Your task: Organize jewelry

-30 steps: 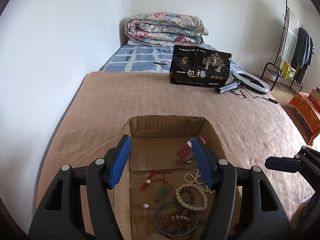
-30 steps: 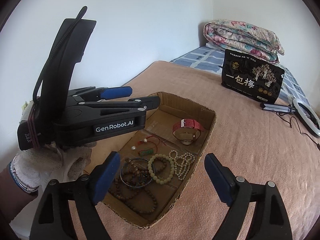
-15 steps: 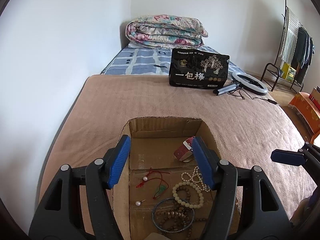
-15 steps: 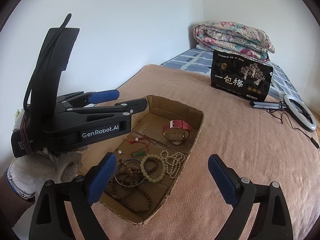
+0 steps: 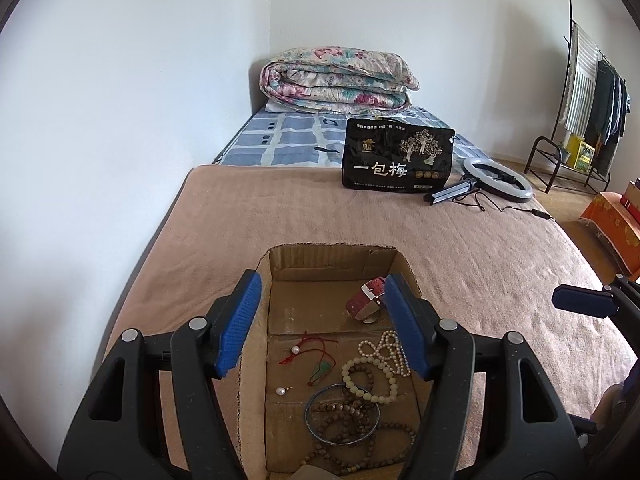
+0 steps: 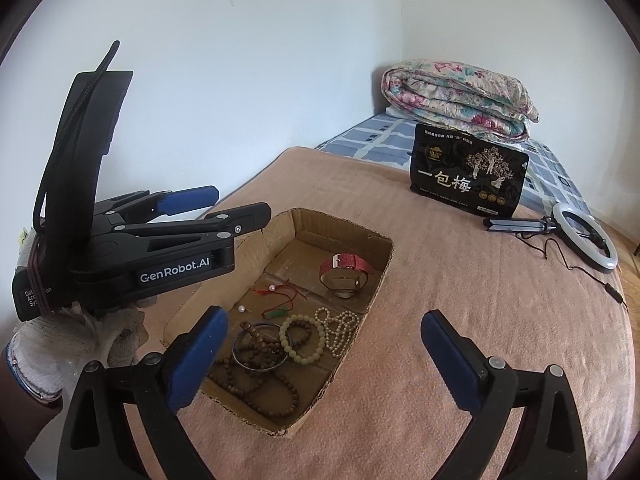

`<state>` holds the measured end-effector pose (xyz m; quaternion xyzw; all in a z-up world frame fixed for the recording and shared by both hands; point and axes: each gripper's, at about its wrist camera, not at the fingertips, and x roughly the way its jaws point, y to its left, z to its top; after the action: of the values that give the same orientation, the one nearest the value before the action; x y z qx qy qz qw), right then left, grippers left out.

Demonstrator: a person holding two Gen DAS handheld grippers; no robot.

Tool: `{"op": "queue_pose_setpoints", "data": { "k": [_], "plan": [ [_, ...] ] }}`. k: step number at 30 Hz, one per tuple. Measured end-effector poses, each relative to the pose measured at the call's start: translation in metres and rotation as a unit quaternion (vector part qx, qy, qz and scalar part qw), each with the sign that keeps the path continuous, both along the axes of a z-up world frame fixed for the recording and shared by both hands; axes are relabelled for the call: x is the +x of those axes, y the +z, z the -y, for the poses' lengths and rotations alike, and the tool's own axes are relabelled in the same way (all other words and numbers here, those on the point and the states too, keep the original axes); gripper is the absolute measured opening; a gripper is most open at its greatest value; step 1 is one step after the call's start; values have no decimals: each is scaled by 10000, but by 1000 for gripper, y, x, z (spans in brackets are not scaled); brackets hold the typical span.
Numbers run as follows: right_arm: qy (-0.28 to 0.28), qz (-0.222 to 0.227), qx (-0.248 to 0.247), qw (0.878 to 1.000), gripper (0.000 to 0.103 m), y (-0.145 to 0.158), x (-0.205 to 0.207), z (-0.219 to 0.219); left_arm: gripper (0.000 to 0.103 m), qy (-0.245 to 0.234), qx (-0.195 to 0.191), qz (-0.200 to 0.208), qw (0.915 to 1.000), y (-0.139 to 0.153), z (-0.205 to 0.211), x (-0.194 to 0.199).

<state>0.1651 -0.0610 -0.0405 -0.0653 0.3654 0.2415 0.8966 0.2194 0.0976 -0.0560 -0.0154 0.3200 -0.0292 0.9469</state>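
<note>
1. The left gripper (image 5: pixel 322 326) hangs over the cardboard box (image 6: pixel 384 258), its blue fingers (image 5: pixel 239 334) spread apart and holding nothing.
2. The right gripper (image 6: pixel 324 354) sits just beside the box's near end, fingers (image 6: pixel 450 362) wide apart and empty too.
3. All the jewelry lies on the box floor: a red watch (image 6: pixel 346 270) toward the far end, a red cord with a pearl (image 5: pixel 306 350) and a green pendant (image 5: pixel 322 370) mid-box, a loose pearl (image 5: pixel 281 391) near the left wall.
4. Nearer, a pale bead bracelet (image 5: pixel 370 376) touches a pearl strand (image 5: pixel 386 350); a blue bangle (image 5: pixel 342 420) overlaps a long brown bead string (image 6: pixel 256 376).
5. The box rests on a bed with a tan blanket (image 5: pixel 480 248).
6. Farther off on the bed stand a black snack bag (image 5: pixel 398 160), a ring light (image 5: pixel 498 180) and a folded floral quilt (image 5: pixel 340 82).
</note>
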Motion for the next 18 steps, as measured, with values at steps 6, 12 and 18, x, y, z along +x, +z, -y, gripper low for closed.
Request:
{"op": "queue_pose_setpoints", "data": {
  "k": [6,12,18],
  "plan": [
    [-39,169,30,9998,100,15,-12,9,66,85,5,193,9998,18,4,-21],
    [-144,377,94,9991,103,30,-27,26,66,132,-21,399,9991,38,9,-51],
    [-258,581,9,9980,103,40,-41,45,73,199,36,498,9986,52,17,-80]
  ]
}}
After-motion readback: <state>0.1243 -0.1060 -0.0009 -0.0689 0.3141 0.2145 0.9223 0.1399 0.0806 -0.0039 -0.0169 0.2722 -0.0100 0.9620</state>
